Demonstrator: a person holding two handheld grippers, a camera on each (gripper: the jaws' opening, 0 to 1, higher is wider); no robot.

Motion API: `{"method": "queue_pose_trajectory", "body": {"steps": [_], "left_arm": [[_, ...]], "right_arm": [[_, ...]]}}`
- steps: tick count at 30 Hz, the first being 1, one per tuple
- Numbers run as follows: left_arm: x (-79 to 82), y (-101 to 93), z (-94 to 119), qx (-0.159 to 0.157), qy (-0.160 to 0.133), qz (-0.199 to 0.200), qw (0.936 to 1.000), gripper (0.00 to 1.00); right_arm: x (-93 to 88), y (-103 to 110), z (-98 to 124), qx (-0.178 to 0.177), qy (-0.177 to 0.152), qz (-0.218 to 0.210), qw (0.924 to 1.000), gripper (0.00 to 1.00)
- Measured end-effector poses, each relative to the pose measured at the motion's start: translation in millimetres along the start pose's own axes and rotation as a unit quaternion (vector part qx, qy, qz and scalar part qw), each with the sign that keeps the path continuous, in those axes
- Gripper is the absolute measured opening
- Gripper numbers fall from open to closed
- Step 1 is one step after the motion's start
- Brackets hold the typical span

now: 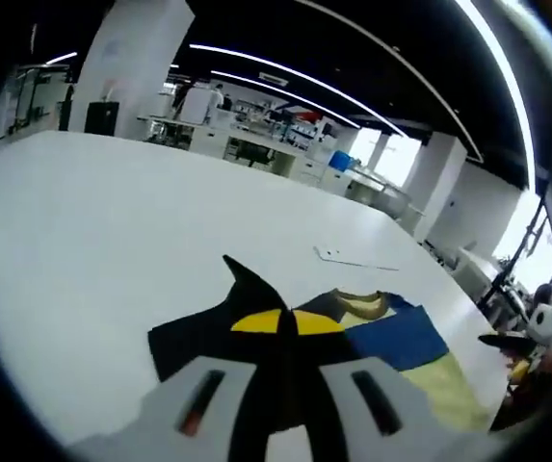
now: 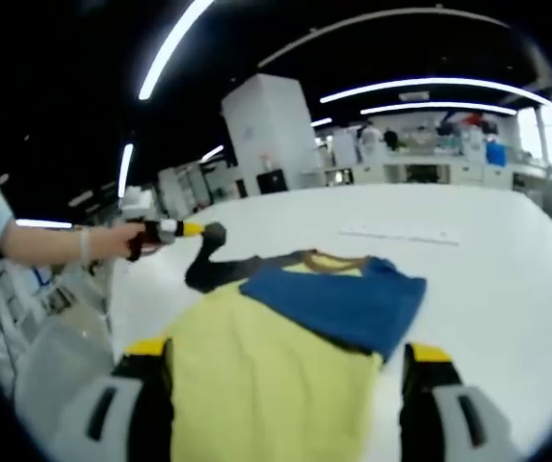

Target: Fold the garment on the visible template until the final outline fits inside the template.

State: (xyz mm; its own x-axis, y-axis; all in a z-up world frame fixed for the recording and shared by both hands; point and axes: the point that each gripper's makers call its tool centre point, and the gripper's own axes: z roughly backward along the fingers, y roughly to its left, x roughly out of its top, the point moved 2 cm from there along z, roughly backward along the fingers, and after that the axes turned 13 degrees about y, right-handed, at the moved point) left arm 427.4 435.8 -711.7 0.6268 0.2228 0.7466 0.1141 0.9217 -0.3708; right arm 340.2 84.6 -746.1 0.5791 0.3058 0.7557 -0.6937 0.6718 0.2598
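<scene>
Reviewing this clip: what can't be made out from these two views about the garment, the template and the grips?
- Template outline: thin marks on the table beyond the garment; too faint to tell in both views.
- Garment's near edge: cut off by the bottom of the right gripper view.
- Left gripper: dark sleeve cloth between its fingertips; pads hidden.
- Right gripper: open either side of the yellow cloth; contact unclear.
- Background benches: blurred.

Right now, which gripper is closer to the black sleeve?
Left. The left gripper is shut on the black sleeve, lifting it off the white table. The right gripper is open, astride the shirt's yellow body, away from it.
</scene>
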Motion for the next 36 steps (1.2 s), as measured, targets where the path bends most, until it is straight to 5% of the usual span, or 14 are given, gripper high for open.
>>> {"method": "queue_pose_trajectory", "body": {"steps": [11, 28, 36], "left_arm": [[7.4, -74.7, -39.0, -0.078, 0.005, -0.015, 0.9968, 0.00], [0.8, -185.0, -103.9, -0.171, 0.046, -0.053, 0.9829, 0.00], [-20.9, -233.7, -129.8, -0.211, 0.074, -0.065, 0.9725, 0.00]], "right_arm": [[-3.0, 0.2, -4.1, 0.005, -0.006, -0.013, 0.9999, 0.99], [-13.6, -12.4, 3.2, -0.001, -0.004, -0.032, 0.9995, 0.99], [-21.3, -18.5, 6.3, -0.007, 0.001, -0.040, 0.9992, 0.96]]}}
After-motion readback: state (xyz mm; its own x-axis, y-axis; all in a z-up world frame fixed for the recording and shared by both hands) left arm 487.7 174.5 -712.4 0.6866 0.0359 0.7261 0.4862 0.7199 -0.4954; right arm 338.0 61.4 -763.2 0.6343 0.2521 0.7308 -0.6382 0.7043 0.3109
